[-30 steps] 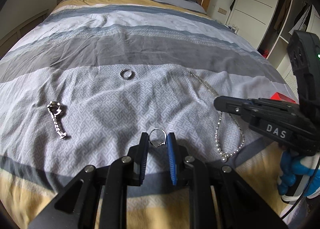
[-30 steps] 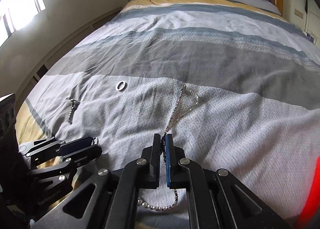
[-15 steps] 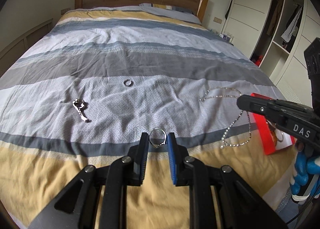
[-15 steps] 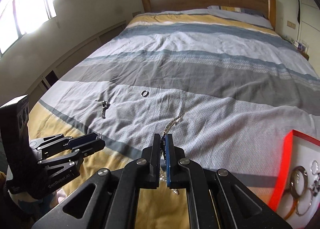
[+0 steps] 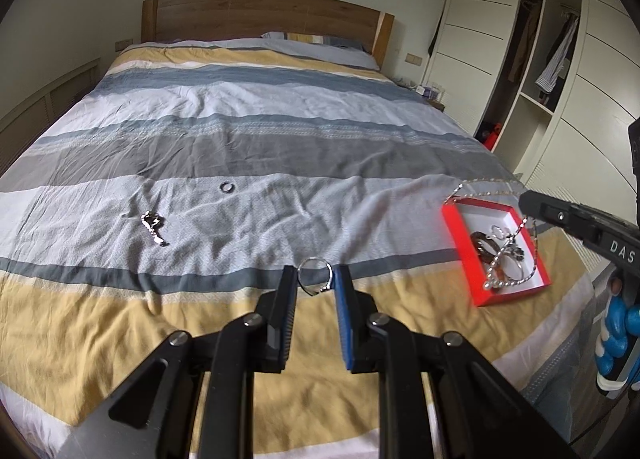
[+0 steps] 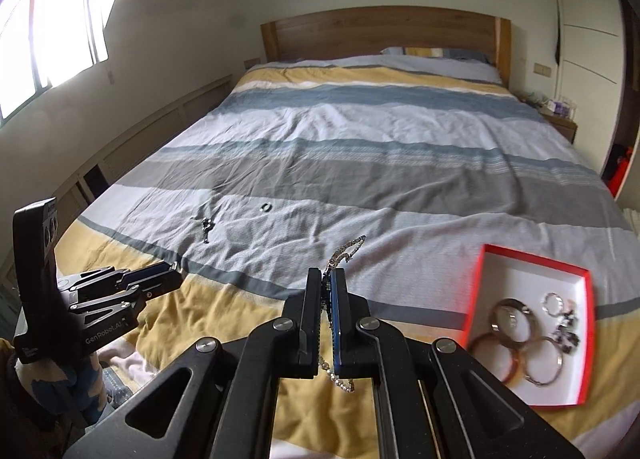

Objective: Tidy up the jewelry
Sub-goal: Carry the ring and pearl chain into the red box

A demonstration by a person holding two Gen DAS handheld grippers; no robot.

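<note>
The striped bed [image 5: 248, 139] fills both views. Your red jewelry box [image 6: 536, 323] sits at the lower right, bangles and rings inside. Your right gripper [image 6: 328, 291] is clamped on the silver chain necklace [image 6: 346, 251], which dangles over the box in the left view. Your left gripper [image 5: 316, 283] pinches a silver ring [image 5: 315, 274] at center. A small ring [image 5: 226, 187] and a charm [image 5: 154, 225] lie at mid left on the quilt.
</note>
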